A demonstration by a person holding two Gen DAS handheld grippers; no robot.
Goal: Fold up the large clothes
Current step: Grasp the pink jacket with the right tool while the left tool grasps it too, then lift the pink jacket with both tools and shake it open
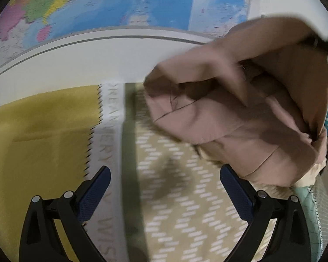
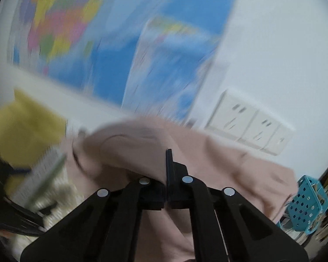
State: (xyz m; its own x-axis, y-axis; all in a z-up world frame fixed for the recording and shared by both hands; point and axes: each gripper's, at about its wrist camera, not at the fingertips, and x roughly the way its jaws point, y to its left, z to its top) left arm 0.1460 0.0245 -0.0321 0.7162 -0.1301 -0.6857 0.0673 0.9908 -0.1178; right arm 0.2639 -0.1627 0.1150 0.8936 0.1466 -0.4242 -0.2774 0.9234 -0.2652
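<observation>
A large pink garment [image 1: 251, 118] hangs bunched in the air at the right of the left wrist view, above the patterned bed cover [image 1: 185, 196]. My left gripper [image 1: 165, 193] is open and empty, low over the cover, left of and below the garment. In the right wrist view my right gripper [image 2: 168, 152] is shut on the pink garment [image 2: 207, 152], which drapes over and around its closed fingers. That view is blurred by motion.
A yellow cloth [image 1: 43, 135] lies at the left on the bed, also in the right wrist view [image 2: 26, 126]. A world map [image 1: 120, 2] hangs on the white wall. Wall sockets [image 2: 249, 122] and a teal basket [image 2: 306, 205] are at the right.
</observation>
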